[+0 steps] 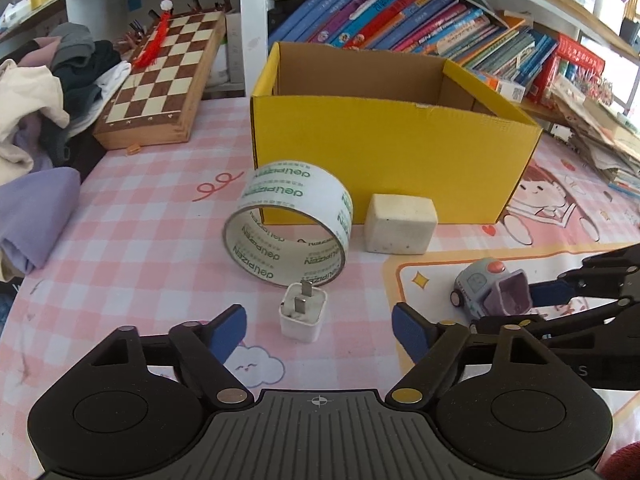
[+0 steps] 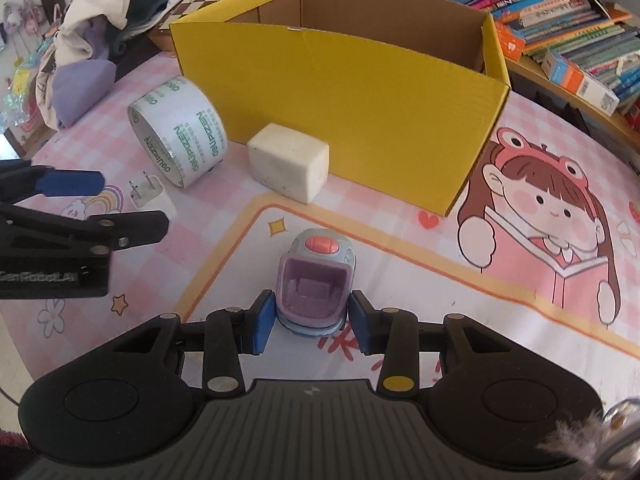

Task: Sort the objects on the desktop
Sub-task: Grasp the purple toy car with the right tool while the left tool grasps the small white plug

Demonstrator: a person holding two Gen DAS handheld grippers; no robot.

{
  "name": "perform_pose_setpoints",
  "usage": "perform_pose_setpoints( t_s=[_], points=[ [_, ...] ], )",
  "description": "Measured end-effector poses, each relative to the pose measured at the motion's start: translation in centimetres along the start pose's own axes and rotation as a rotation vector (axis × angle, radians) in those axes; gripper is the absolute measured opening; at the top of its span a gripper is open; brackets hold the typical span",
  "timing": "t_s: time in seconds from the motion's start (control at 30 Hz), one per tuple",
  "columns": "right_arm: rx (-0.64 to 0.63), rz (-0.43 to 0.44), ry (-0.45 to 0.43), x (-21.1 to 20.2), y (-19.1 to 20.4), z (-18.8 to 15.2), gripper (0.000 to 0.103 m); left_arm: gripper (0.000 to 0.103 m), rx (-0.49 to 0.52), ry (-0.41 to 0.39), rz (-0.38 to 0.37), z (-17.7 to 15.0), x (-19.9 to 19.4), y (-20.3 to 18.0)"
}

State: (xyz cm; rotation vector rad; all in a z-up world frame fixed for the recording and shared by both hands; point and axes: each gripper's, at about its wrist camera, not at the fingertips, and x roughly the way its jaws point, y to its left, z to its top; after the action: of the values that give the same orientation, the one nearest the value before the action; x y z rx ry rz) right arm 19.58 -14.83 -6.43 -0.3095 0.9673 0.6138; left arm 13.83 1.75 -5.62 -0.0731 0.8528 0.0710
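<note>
A white plug charger (image 1: 303, 312) stands on the pink mat between the fingers of my open left gripper (image 1: 320, 330), which does not touch it; it also shows in the right wrist view (image 2: 150, 197). Behind it lie a tape roll (image 1: 290, 222) (image 2: 180, 132) and a white foam block (image 1: 400, 224) (image 2: 290, 168), in front of an open yellow cardboard box (image 1: 392, 152) (image 2: 360, 92). A small toy truck (image 2: 318, 284) (image 1: 490, 290) sits between the pads of my right gripper (image 2: 312, 322), which close on its sides.
A chessboard (image 1: 164, 80) and a pile of clothes (image 1: 44, 112) lie at the left. Books (image 1: 420, 20) fill the shelf behind the box. A stack of papers (image 1: 600, 132) lies at the right. My left gripper shows at the left of the right wrist view (image 2: 72, 184).
</note>
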Motion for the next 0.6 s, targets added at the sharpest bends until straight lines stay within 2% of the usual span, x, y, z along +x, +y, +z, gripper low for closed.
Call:
perform_pose_setpoints(
  t_s=[0.23,0.43,0.47,0.5,0.6],
  points=[
    [-0.023,0.023,-0.007,0.2,-0.3,0.2,0.038,0.058,0.028,0.027,0.047,0.3,2.0,-0.4],
    [-0.036,0.018,-0.008,0.7,-0.2,0.7,0.041,0.035,0.035,0.047,0.064,0.2,3.0,-0.4],
    [-0.039,0.018,-0.008,0.8,-0.2,0.7,0.044,0.029,0.038,0.052,0.067,0.2,3.1,-0.5],
    [-0.041,0.017,-0.009,0.8,-0.1,0.8,0.047,0.028,0.042,0.053,0.071,0.2,3.2,-0.5],
    [-0.047,0.015,-0.009,1.1,-0.1,1.0,0.049,0.028,0.046,0.051,0.075,0.2,3.3,-0.7]
  ],
)
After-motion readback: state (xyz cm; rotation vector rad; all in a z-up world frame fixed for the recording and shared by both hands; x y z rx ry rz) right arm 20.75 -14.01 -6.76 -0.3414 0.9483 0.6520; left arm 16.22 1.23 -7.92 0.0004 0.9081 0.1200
